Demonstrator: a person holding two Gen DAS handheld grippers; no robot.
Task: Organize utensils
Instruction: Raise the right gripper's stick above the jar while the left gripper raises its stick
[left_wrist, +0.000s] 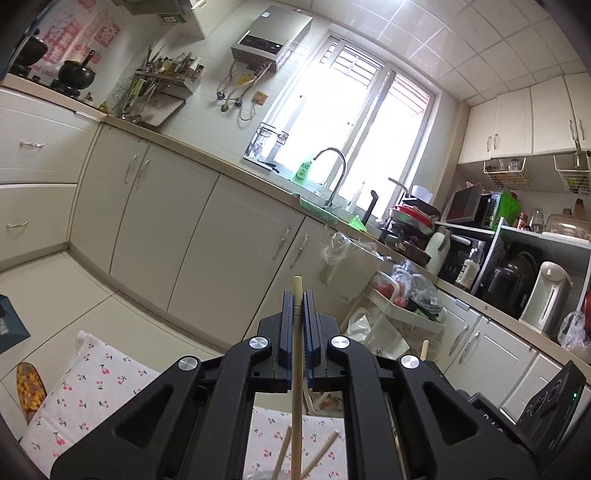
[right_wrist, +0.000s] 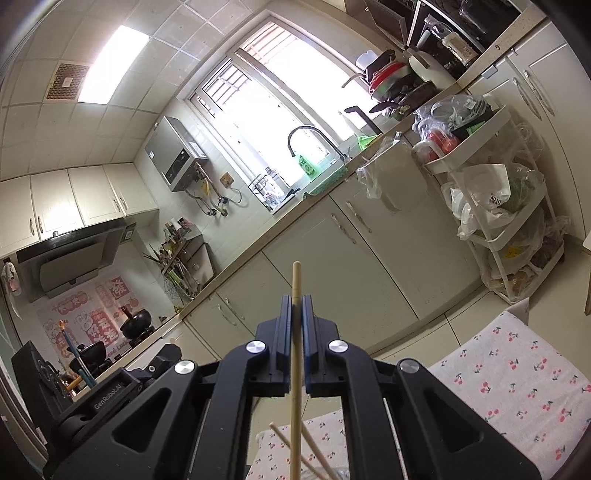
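My left gripper (left_wrist: 297, 295) is shut on a pale wooden chopstick (left_wrist: 296, 369) that runs up between its jaws, tip sticking out past them. My right gripper (right_wrist: 296, 299) is shut on another wooden chopstick (right_wrist: 295, 369), held the same way. Below each gripper, two more chopsticks (left_wrist: 282, 454) (right_wrist: 291, 443) lean in what looks like a clear cup at the bottom edge, mostly hidden. Both grippers are raised above a table with a cherry-print cloth (left_wrist: 92, 387) (right_wrist: 517, 376). The right gripper's body (left_wrist: 546, 402) shows at the lower right of the left wrist view; the left gripper's body (right_wrist: 48, 380) shows at the lower left of the right wrist view.
Kitchen cabinets (left_wrist: 177, 229) with a counter, sink and tap (left_wrist: 334, 173) run behind. A white trolley (right_wrist: 495, 184) full of bags stands by the cabinets. A bin with a plastic liner (left_wrist: 347, 266) hangs on a cabinet door. A slipper (left_wrist: 29, 387) lies on the floor.
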